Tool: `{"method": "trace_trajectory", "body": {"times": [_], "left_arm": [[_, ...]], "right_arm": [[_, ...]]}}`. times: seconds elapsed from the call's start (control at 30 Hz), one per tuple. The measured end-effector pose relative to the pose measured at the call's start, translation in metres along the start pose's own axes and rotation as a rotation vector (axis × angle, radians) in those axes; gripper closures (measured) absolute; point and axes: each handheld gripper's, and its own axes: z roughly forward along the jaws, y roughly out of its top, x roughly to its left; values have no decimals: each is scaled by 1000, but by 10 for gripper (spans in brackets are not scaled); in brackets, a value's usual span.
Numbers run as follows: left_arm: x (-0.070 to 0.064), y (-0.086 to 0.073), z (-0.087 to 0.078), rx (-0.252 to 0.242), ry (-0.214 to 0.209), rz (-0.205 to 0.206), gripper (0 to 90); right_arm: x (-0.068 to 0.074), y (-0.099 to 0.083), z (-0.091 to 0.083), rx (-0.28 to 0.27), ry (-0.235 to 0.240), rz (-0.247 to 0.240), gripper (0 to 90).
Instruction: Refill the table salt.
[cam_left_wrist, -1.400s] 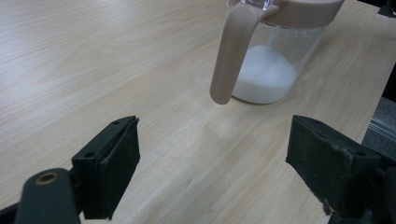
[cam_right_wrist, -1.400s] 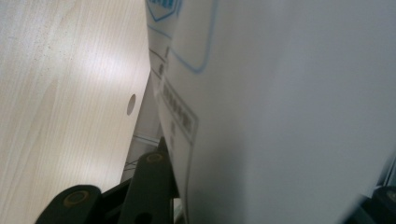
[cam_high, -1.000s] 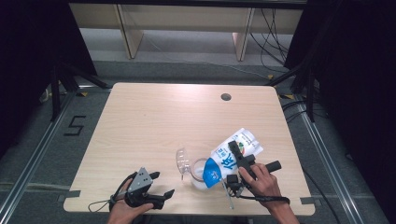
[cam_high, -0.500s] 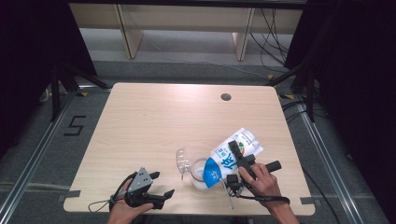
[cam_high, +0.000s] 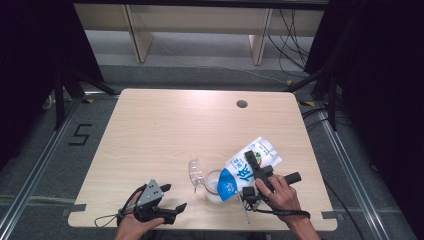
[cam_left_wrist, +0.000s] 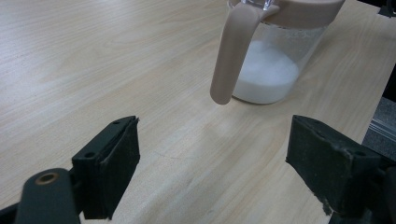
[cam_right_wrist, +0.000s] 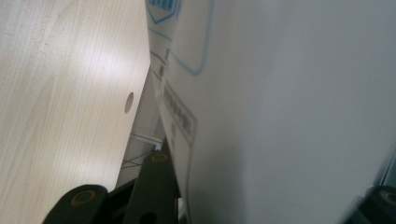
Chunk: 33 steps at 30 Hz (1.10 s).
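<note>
Bag (cam_high: 248, 168) of white powder sits tipped at about 5 o'clock on the table (cam_high: 165, 130), clamped in the right gripper (cam_high: 253, 163), mouth over the jar (cam_high: 214, 185) — already part filled, so pouring looks under way. Left gripper (cam_high: 172, 199), at 7 o'clock, stands apart and idle.

A black "5" (cam_high: 81, 134) is marked on the floor left of the surface; the white pouch (cam_high: 248, 169) bears large blue characters, too small to read.
</note>
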Motion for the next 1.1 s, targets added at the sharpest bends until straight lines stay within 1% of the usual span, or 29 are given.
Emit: {"method": "trace_trajectory", "body": {"times": [0.03, 0.07, 0.13, 0.4, 0.47, 0.5, 0.53, 0.57, 0.6, 0.63, 0.67, 0.7, 0.73, 0.77, 0.8, 0.83, 0.87, 0.9, 0.93, 0.97, 1.0, 1.07, 1.1], "left_arm": [[0, 0, 0, 0, 0, 0, 166], [0, 0, 0, 0, 0, 0, 166], [0, 0, 0, 0, 0, -1, 166], [0, 0, 0, -2, -4, -2, 166], [-1, 0, 0, 1, 3, -5, 166], [-1, 0, 0, 1, 3, -5, 166], [0, 0, 0, 0, 0, -2, 166], [1, 0, 0, 2, -3, 4, 166], [0, 0, 0, 2, -2, 0, 166], [0, 0, 0, 4, 5, -2, 166], [0, 0, 0, 0, 2, -4, 166], [0, 0, 0, 2, -2, 3, 166], [0, 0, 0, 1, 2, -2, 166], [0, 0, 0, 0, 2, -3, 166], [-1, 0, 0, 0, 2, -5, 166], [-1, 0, 0, 0, 2, -5, 166], [0, 0, 0, 3, 4, -3, 166], [-1, 0, 0, 0, 2, -6, 166], [-1, 0, 0, 1, 2, -5, 166], [-1, 0, 0, 0, 3, -5, 166], [-1, 0, 0, 0, 3, -5, 166], [-1, 0, 0, 1, 3, -4, 166], [-1, 0, 0, 1, 2, -5, 166]], "right_arm": [[0, 0, 0, -3, 0, -10, 697], [0, 0, 0, -3, 0, -10, 697], [0, 0, 0, -2, -1, 3, 698], [0, 0, 0, -3, -2, 1, 703], [0, 0, 0, -1, -3, 0, 704], [0, 0, 0, -2, -4, -1, 705], [-1, 0, 0, -5, -5, -15, 705], [-2, 0, 0, -1, 1, -17, 706], [-2, 0, -1, 9, 8, -19, 706], [-2, 0, -1, 6, 5, -19, 707], [-1, 0, -1, 22, 9, 3, 707], [-1, 0, -1, 22, 9, 3, 707], [-1, 0, -1, 20, 8, -1, 707], [-4, 0, 0, 4, 1, -35, 708], [-4, 0, 0, 1, -1, -41, 709], [-4, 0, 0, 1, -1, -41, 709], [-3, 0, -1, 7, 5, -19, 710], [-3, 0, -1, 8, 6, -17, 711], [-4, 0, 0, 2, 0, -36, 711], [-4, 0, 0, 0, 0, -40, 711], [-2, 0, -1, 8, 7, -16, 711], [-2, 0, -1, 8, 6, -17, 712], [-5, 1, 0, 1, -2, -43, 713]]}}
